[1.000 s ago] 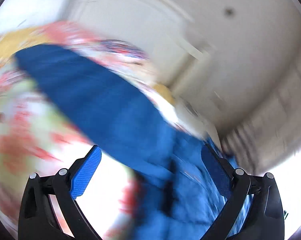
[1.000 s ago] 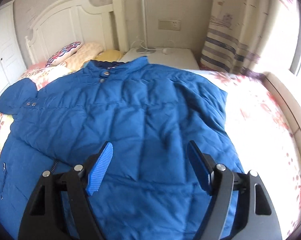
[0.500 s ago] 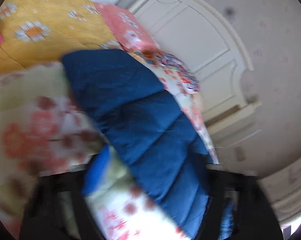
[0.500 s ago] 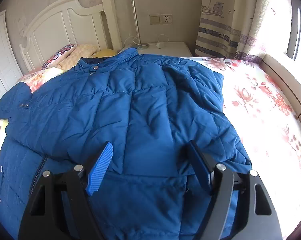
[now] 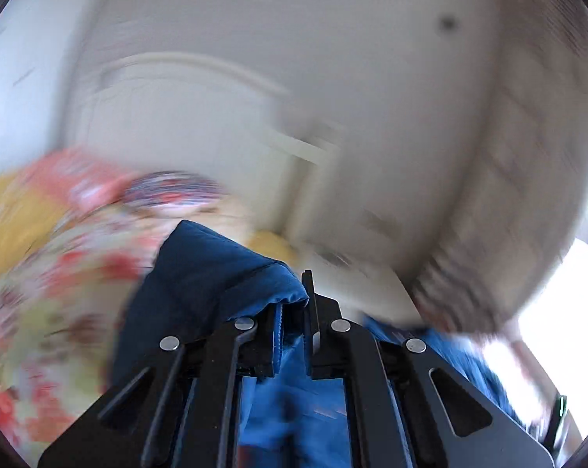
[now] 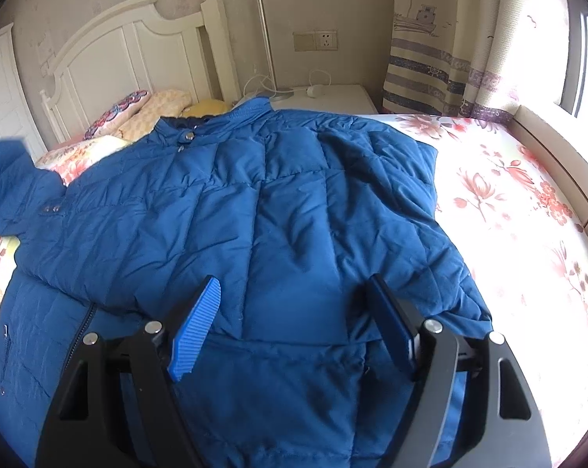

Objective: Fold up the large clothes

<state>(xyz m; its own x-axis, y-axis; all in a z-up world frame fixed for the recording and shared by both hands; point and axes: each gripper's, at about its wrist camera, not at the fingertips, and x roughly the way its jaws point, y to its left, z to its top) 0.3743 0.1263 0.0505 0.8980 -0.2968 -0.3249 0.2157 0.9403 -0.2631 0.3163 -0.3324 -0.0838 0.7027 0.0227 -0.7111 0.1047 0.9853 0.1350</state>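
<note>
My left hand-held gripper (image 5: 294, 308) is pinching a sleeve (image 5: 231, 273) of the blue jacket (image 6: 254, 210), which lies spread on the bed (image 6: 508, 202). My right hand-held gripper (image 6: 294, 327) hovers spread above it. Folding has barely begun, I judge; body and sleeves remain.

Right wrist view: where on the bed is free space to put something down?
Free: the floral sheet between the blue jacket and the window ledge. Crowded: the headboard side, where pillows meet the jacket's collar.

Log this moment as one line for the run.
left gripper: shut on jacket sleeve | right gripper: open above jacket | jacket: on bed
</note>
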